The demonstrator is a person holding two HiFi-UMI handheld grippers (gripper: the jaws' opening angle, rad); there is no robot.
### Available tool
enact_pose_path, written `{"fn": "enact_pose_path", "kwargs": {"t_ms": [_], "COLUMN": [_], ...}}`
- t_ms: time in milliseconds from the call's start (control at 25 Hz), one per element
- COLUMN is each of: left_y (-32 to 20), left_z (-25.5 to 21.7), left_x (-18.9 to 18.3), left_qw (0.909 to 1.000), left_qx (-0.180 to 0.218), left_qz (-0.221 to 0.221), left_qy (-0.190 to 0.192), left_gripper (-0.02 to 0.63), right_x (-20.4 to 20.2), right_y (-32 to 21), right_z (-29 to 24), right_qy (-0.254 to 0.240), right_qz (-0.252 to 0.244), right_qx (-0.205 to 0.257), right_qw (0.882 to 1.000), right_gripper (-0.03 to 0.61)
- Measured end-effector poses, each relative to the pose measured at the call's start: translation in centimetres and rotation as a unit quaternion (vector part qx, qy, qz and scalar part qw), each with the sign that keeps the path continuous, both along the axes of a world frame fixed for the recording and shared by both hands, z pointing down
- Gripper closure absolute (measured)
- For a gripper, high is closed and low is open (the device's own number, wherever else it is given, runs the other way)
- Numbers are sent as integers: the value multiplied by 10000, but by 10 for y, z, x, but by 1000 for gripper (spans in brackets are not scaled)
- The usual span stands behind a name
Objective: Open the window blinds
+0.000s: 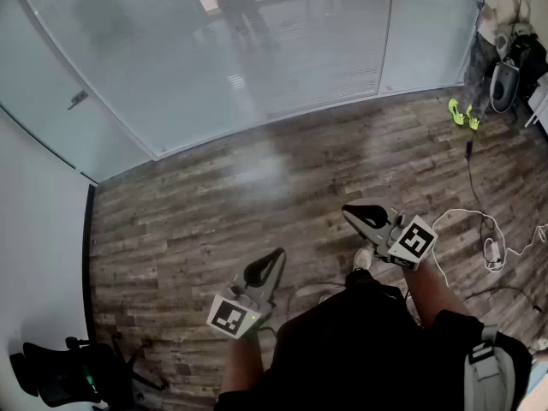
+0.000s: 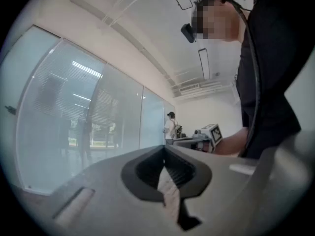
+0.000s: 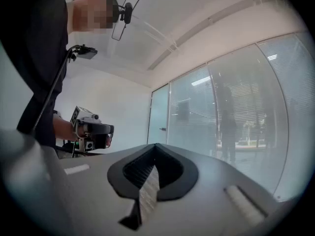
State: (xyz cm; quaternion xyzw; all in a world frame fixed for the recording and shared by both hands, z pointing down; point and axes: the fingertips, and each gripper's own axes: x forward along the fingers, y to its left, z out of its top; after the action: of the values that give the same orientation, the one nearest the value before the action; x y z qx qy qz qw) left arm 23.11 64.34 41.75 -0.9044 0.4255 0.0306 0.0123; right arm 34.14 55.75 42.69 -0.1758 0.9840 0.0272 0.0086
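The window blinds (image 1: 257,50) hang with their slats shut behind a long glass wall (image 1: 402,32) across the far side of a wooden floor. They also show as the blinds (image 2: 74,107) in the left gripper view and the blinds (image 3: 231,117) in the right gripper view. My left gripper (image 1: 276,257) is held level above the floor, well short of the glass, its jaws together and empty. My right gripper (image 1: 349,212) is beside it, a little further forward, also shut on nothing. Each gripper view shows its own closed jaws and the other gripper: right gripper (image 2: 209,134), left gripper (image 3: 91,132).
A person (image 1: 501,24) stands at the far right by the glass with bags. White cables (image 1: 488,247) lie on the floor at the right. A black chair (image 1: 60,371) sits at the lower left. A glass door with a handle (image 1: 77,99) is at the left.
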Motion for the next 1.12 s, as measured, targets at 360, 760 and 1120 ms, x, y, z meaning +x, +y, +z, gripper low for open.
{"fn": "enact_pose_path", "kwargs": {"t_ms": [360,760,1120], "left_y": [-1,1,0], "left_z": [5,2,4], "left_x": [14,8,7], "left_qw": [9998,9999,9999], "left_qx": [-77,-20,46], "left_qz": [163,133,95], "left_qy": [96,74,100], "left_gripper": [609,609,609], "right_x": [7,5,3], "right_y": [6,4,4], "right_z": [1,-15,-11], "right_qy": [39,-545,-288], "right_qz": [-30,-103,-164], "right_qx": [31,83,-28], "right_qw": [10000,9984,9994], "right_gripper": [574,572,572]}}
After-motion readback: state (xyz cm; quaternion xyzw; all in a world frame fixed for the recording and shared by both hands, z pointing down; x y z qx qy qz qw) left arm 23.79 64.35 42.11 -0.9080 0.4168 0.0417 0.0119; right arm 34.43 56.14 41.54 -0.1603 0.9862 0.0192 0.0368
